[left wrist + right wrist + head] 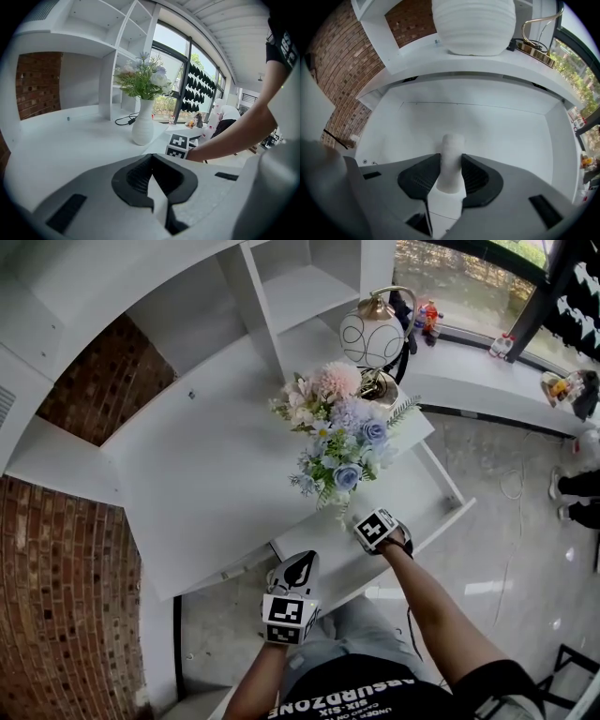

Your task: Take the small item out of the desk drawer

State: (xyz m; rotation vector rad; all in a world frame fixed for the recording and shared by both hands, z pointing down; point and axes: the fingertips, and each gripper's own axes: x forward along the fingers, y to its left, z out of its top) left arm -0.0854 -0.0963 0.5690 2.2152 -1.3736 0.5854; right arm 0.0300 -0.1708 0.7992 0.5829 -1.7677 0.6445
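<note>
in the drawer (511,131), right tongs (451,159) grip white cylinder (452,143); shirt (375,695) reads "absurdzone"

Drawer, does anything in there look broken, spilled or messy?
Nothing stands out. The open drawer looks clean and undamaged, and the part that shows is bare except for a small white tube gripped by the right claw. On the desk above, the white vase stands straight.
</note>
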